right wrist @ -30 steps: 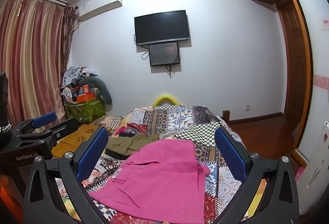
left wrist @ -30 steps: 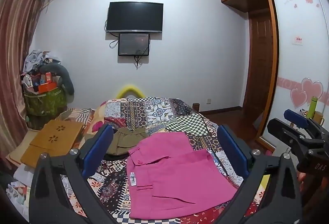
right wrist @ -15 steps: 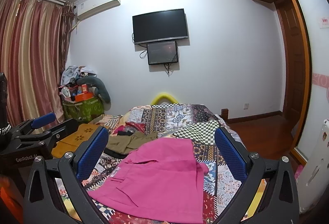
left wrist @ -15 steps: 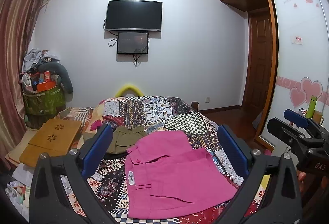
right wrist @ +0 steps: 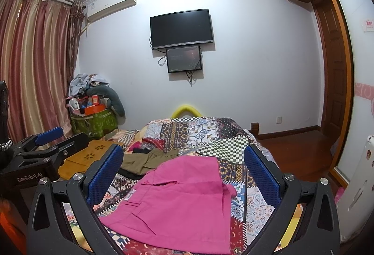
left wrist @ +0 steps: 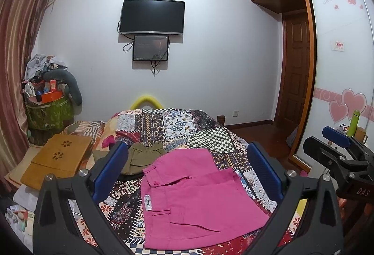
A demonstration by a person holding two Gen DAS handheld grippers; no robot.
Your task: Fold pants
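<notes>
Pink pants (left wrist: 196,196) lie folded flat on the patchwork bedspread (left wrist: 168,124), with a white label at their left edge; they also show in the right wrist view (right wrist: 177,203). My left gripper (left wrist: 187,161) is open and empty, held above the near part of the pants. My right gripper (right wrist: 183,161) is open and empty too, held above them from the right. Each gripper shows at the edge of the other's view: the right one (left wrist: 336,138) and the left one (right wrist: 49,135).
Olive-green shorts (left wrist: 145,156) lie on the bed behind the pink pants. A wooden lap desk (left wrist: 56,159) sits left of the bed. A green basket piled with clutter (left wrist: 46,110) stands by the curtain. A wardrobe with sliding doors (left wrist: 339,68) is on the right.
Both views have drifted slightly; the room sits a little higher in the frame. The pants have not moved and both grippers stay open.
</notes>
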